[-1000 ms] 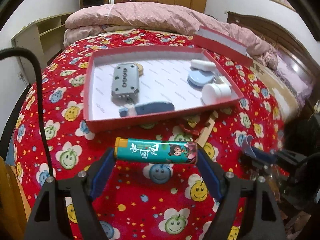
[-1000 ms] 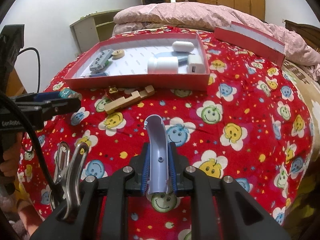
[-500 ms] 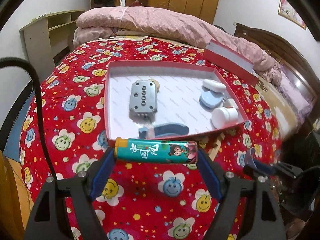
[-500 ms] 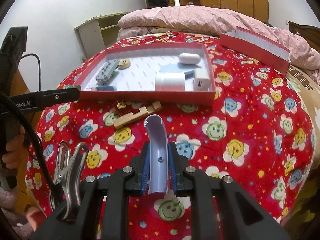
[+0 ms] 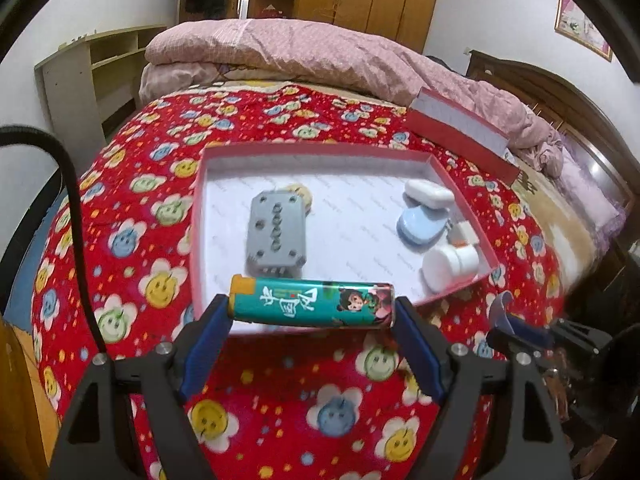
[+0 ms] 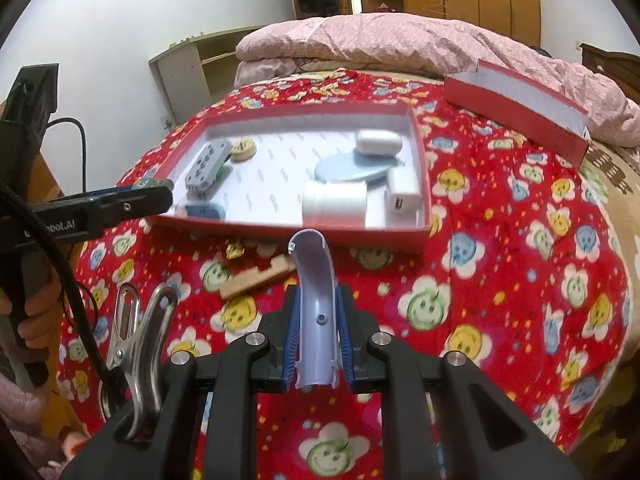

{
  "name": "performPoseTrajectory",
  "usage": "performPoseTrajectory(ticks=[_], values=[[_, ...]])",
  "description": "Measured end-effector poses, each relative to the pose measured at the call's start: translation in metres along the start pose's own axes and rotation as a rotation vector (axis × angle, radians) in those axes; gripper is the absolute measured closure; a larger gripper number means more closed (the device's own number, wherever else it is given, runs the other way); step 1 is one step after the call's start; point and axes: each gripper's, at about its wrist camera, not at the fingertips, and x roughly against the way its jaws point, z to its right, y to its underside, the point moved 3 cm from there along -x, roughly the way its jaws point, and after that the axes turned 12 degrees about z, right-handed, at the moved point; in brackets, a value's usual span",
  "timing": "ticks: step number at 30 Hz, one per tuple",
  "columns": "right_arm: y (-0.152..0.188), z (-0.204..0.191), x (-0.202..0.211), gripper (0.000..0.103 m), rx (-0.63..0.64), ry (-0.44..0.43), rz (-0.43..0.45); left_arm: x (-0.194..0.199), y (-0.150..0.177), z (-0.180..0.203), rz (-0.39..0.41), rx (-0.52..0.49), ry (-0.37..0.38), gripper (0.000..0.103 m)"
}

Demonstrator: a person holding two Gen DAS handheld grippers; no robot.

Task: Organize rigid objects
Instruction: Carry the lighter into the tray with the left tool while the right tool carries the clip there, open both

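My left gripper is shut on a teal tube with a yellow cap, gripped end to end and held crosswise over the near rim of the red box tray. My right gripper is shut on a lilac curved plastic piece that points up towards the tray. In the tray lie a grey block with holes, a white case, a blue flat oval, a white jar and a white charger. The left gripper shows at the tray's left corner.
A notched wooden piece and a small gold item lie on the red flowered bedspread in front of the tray. The red box lid stands at the back right. A metal clip hangs by my right gripper. A pink quilt lies behind.
Both grippers have risen and come closer to the tray. The teal tube now hangs over the tray's near rim instead of over the bedspread. Neither grip has altered.
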Motion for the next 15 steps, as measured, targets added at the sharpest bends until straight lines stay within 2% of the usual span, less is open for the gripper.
performPoseTrajectory(ticks=[15], values=[[-0.036,0.018,-0.017,0.084,-0.004,0.0,0.021,-0.049,-0.01,0.013,-0.027,-0.006,-0.019,0.019]])
